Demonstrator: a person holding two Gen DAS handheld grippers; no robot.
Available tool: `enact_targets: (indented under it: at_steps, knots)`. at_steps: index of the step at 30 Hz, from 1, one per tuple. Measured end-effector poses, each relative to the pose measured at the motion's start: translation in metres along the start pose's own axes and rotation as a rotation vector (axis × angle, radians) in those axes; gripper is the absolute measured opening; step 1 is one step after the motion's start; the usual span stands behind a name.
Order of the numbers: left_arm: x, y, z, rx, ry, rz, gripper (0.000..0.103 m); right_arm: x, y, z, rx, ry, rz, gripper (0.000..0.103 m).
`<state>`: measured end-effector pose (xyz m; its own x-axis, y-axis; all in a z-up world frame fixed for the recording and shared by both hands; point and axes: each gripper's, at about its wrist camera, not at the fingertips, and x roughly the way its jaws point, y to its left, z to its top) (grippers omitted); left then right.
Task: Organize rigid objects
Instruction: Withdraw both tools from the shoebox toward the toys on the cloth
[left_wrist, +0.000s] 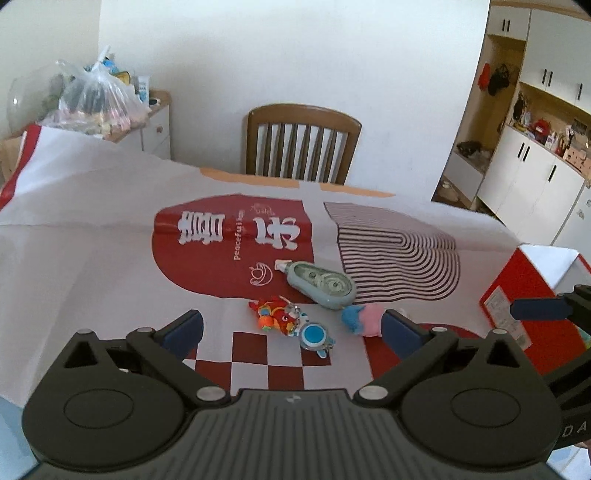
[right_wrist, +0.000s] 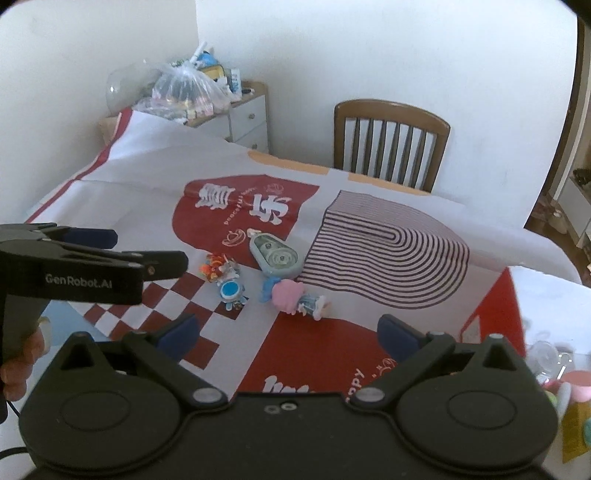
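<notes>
— Red and white cloth (left_wrist: 110, 229) all over the surface, and four little things bunched in the middle of it.

— Which ones?

— A grey-green tape dispenser (left_wrist: 322, 283) lying flat, half on the red patch, beside the striped print. Just in front of it, a pink-haired doll (right_wrist: 295, 295) on its side, touching the dispenser's near end. To the doll's left, a blue round charm (left_wrist: 313, 335), and hard against that a red-orange toy (left_wrist: 271, 314).

— And the left hand-held gripper (left_wrist: 291, 328)?

— Spread wide, nothing between the pads, hanging over the checked squares just short of the charm. The doll's head sits right by its right finger (left_wrist: 400, 328), though I can't tell if they touch.

— The right one?

— The right hand-held gripper (right_wrist: 288, 334) is spread too, empty, low over the red part of the cloth, with the doll beyond its tips. A hand (right_wrist: 22, 365) grips the left tool's handle.

— Anything else?

— A red box (left_wrist: 517, 295) at the right edge, a wooden chair (right_wrist: 391, 140) at the far side, and a plastic bag (left_wrist: 99, 96) on a cabinet in the corner.
</notes>
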<state>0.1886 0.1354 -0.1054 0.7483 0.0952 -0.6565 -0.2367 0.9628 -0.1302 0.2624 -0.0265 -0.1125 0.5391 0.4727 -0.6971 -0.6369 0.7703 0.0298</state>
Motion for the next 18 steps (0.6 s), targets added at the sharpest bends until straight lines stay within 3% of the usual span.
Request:
enact_targets:
  at_steps: [11,18]
  knots:
    - [0.055,0.021,-0.005,-0.008,0.068,0.068,0.103,0.054,0.001,0.005,-0.003,0.062,-0.018,0.1]
    - [0.078,0.033,-0.005,-0.029,0.077,0.045,0.103,0.083,-0.001,0.008,0.015,0.081,-0.042,0.095]
